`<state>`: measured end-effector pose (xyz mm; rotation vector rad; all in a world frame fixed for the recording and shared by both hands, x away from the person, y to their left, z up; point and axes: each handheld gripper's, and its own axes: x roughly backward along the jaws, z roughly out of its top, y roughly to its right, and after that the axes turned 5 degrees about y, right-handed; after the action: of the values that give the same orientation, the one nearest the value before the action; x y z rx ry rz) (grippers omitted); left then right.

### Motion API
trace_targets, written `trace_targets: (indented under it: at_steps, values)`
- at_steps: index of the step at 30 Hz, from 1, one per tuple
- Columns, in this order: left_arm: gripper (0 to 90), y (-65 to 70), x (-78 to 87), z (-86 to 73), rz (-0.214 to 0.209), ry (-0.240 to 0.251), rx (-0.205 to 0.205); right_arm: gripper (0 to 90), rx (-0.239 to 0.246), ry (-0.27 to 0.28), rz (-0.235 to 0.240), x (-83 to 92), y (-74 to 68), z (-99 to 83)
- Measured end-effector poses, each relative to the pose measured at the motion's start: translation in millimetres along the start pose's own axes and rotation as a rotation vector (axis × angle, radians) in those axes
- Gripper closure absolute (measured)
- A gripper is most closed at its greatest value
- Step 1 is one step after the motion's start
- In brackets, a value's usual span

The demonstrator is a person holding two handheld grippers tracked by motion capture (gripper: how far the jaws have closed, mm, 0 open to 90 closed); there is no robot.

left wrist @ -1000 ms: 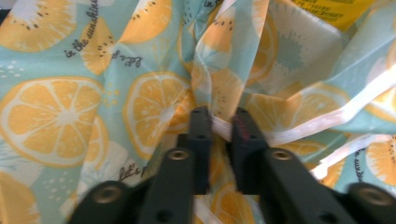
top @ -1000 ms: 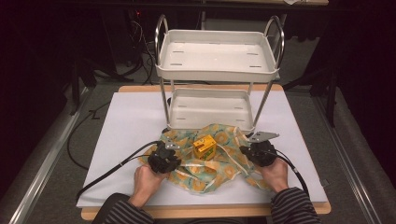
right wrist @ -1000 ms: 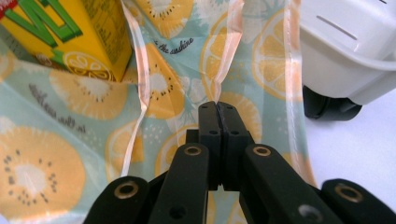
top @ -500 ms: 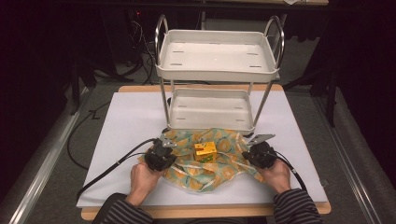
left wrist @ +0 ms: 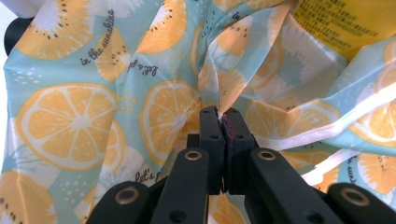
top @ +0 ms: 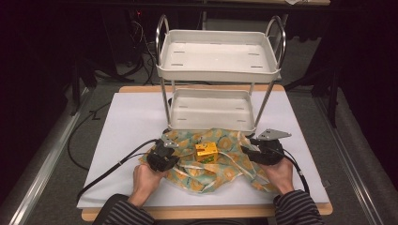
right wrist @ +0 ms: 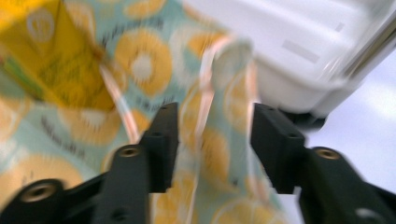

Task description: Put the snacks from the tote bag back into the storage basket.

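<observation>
Pale blue cloth printed with orange slices (top: 213, 164) lies crumpled on the white table (top: 126, 122), at the near middle, just in front of the white two-tier metal-framed trolley rack (top: 218, 56). Far edge of the cloth reaches the foot of the rack's lower tray.

Small yellow carton (top: 206, 151) sits on the cloth near its centre, between the two grippers. In the left gripper view the carton (left wrist: 345, 21) shows at the upper right, with printed text on its face, partly wrapped by folds.

Left gripper (top: 162, 157) at the cloth's left edge, held by the person's left hand (top: 145, 180). Left gripper view: fingers (left wrist: 212, 126) pressed together, a fold of the cloth (left wrist: 84, 112) pinched between them, fabric rising in a ridge from the tips.

Right gripper (top: 263, 151) at the cloth's right edge, right hand (top: 281, 173) behind it, grey three-cornered plate on top. Right gripper view, blurred: fingers (right wrist: 163, 140) stand apart, having just been opening. A strip of cloth (right wrist: 140, 60) with a pale hem runs up through the gap; cannot tell whether it touches either finger, but nothing is clamped. Rack's lower tray (right wrist: 299, 51) close behind, upper right of that view.

Striped sleeves at the near table edge. Black cables trail from both grippers.
</observation>
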<state>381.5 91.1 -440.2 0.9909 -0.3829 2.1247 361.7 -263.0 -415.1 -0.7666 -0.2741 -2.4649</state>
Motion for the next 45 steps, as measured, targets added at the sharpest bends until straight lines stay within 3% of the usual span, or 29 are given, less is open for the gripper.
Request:
trace_targets:
  at_steps: [3,8,11,13,14,15,17,24,26,30,39,45]
  values:
    - [88.5,-0.6,0.0,0.2,0.0,-0.001,-0.001,41.5,-0.01,0.008,0.005,-7.0,2.4,6.3]
    - [88.5,-0.3,0.1,-0.2,0.003,0.005,-0.004,43.1,-0.012,-0.04,0.016,-26.1,4.4,10.2]
    - [88.4,-0.2,-0.5,-0.3,0.003,0.008,-0.002,54.5,-0.015,-0.066,0.037,-33.6,6.6,8.3]
    - [88.4,-0.7,-0.3,0.0,0.004,0.009,-0.004,68.1,0.003,-0.094,0.058,-37.2,6.3,6.6]
    - [88.4,-0.9,-0.1,0.1,0.004,0.011,-0.004,81.3,0.023,-0.117,0.079,-39.4,3.7,5.3]
    - [88.4,-0.8,0.1,0.2,0.005,0.015,0.0,81.3,0.023,-0.117,0.079,-39.4,3.7,5.3]
    - [88.4,-1.1,1.3,0.2,0.007,0.018,-0.004,89.8,0.031,-0.133,0.093,-39.7,2.5,5.2]
    - [88.6,-0.9,1.5,0.4,-0.009,0.015,-0.008,90.0,0.028,-0.191,0.075,-40.0,10.4,-1.5]
    - [89.1,-2.1,0.3,-1.5,0.036,-0.01,-0.028,90.0,0.064,-0.228,0.026,-43.5,10.4,-5.5]
    - [89.1,-2.8,2.5,-1.3,0.038,0.004,-0.022,90.0,0.066,-0.254,0.024,-47.8,10.1,-10.3]
    - [89.1,-1.7,7.9,-3.8,0.027,-0.002,-0.032,90.0,0.064,-0.241,0.012,-46.2,9.7,-11.4]
    - [89.6,-6.8,10.2,-8.4,0.006,-0.006,-0.01,90.0,0.071,-0.25,0.011,-47.0,9.7,-12.7]
